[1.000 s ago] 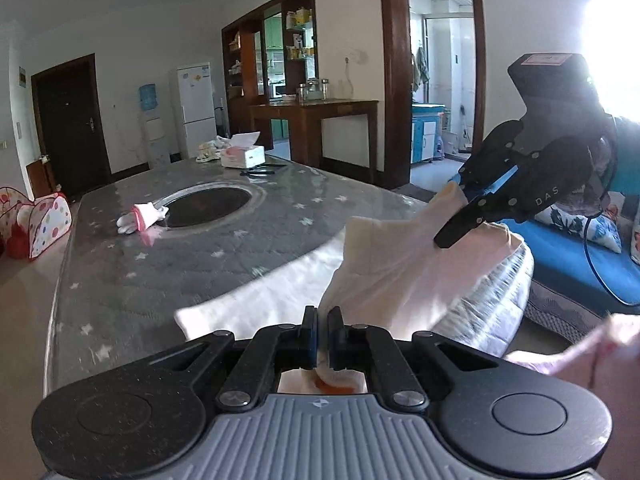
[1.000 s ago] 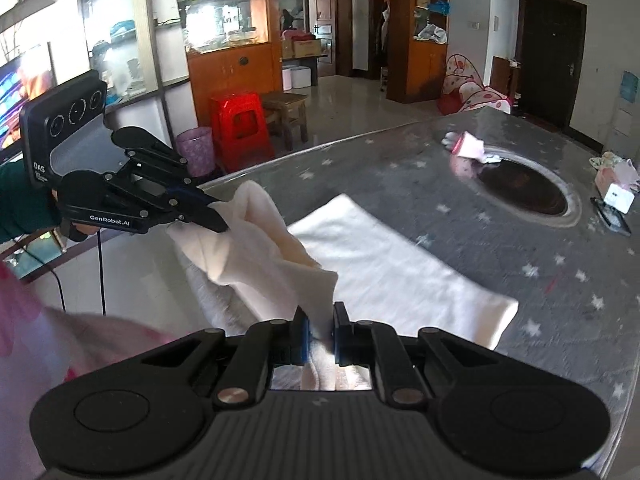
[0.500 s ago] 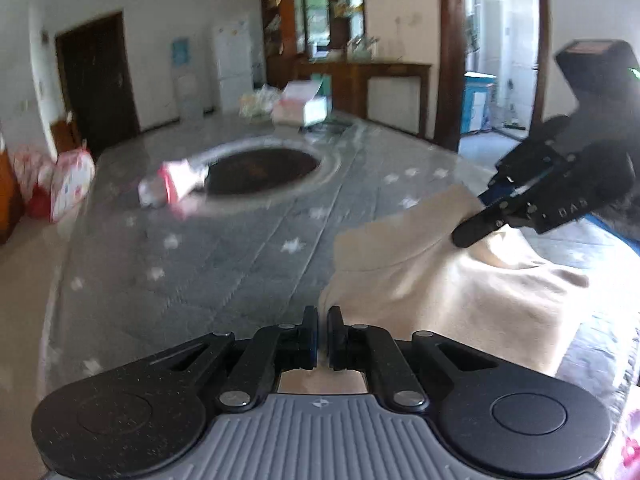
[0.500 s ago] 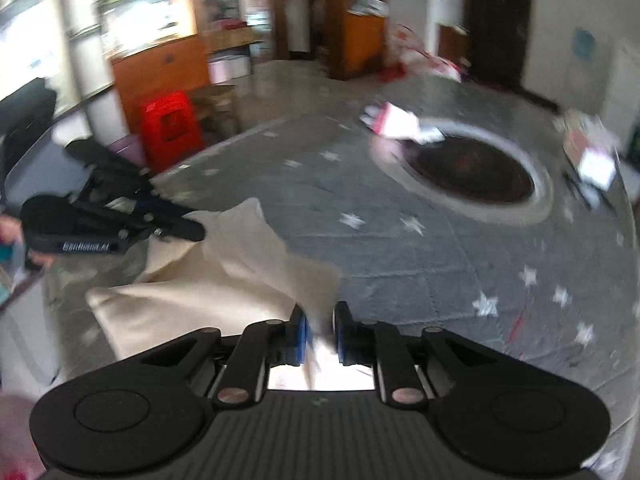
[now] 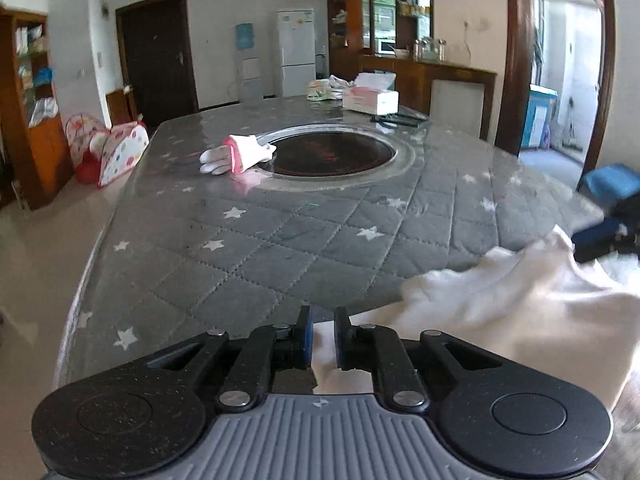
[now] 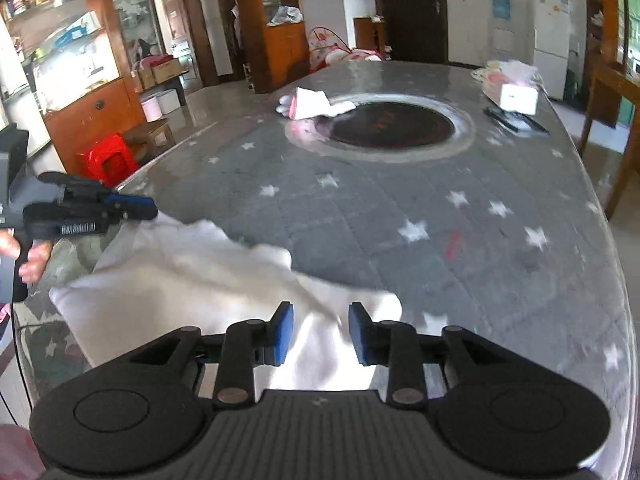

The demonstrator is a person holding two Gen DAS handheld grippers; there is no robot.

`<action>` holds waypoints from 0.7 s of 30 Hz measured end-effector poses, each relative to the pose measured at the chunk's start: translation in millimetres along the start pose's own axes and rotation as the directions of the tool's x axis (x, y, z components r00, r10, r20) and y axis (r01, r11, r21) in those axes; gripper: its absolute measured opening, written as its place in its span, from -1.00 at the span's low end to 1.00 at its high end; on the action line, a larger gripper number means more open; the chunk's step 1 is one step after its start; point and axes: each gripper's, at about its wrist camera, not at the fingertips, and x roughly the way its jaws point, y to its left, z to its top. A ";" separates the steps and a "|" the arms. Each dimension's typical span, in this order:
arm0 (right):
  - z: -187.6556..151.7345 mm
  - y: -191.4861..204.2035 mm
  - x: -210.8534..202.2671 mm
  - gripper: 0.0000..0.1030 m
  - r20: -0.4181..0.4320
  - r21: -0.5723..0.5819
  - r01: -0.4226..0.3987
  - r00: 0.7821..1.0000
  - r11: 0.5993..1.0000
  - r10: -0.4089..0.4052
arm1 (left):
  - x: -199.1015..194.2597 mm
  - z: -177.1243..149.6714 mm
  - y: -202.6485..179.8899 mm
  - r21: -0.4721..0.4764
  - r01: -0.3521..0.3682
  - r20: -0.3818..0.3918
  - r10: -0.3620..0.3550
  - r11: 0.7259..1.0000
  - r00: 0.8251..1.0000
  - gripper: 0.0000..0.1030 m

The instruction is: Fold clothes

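Both hand-held grippers, left [image 5: 321,334] narrowly parted, right [image 6: 320,334] wide, flank one white cloth [image 6: 192,280] on one table [image 6: 400,200].

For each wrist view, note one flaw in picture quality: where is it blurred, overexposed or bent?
Left wrist view: the cream cloth and right gripper at the right edge are motion-smeared, and the door frame bows from fisheye distortion. Right wrist view: the cloth is washed out to near white, and the tissue box is soft.
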 end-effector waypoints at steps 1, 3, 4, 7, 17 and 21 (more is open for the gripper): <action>-3.4 -1.8 -2.9 -0.42 -0.002 0.008 0.006 1.000 1.000 -0.006 | -0.9 0.6 1.5 -0.007 -0.009 0.004 0.009 1.000 1.000 -0.75; -8.7 -5.5 -6.4 -0.42 -0.005 0.026 0.014 1.000 1.000 -0.013 | -12.7 1.8 -7.4 0.010 0.005 0.034 -0.005 1.000 0.999 -0.74; -9.5 -6.6 -5.2 -0.42 -0.007 0.033 0.012 1.000 0.999 -0.012 | -17.7 1.9 -12.6 0.012 0.030 0.041 -0.031 0.999 0.999 -0.74; -11.1 -4.0 -0.3 -0.42 -0.012 0.017 0.019 1.000 1.000 -0.019 | -27.4 -1.5 -31.9 0.035 0.092 0.040 -0.093 0.995 0.995 -0.72; -8.9 16.2 0.5 -0.96 0.016 -0.099 0.097 0.995 0.990 -0.096 | -27.6 -27.7 -80.0 0.107 0.186 -0.028 -0.184 0.977 0.983 -0.57; -8.4 12.4 7.3 -0.96 -0.004 -0.097 0.146 0.989 0.985 -0.147 | -22.6 -36.3 -82.1 0.099 0.191 -0.035 -0.188 0.977 0.982 -0.49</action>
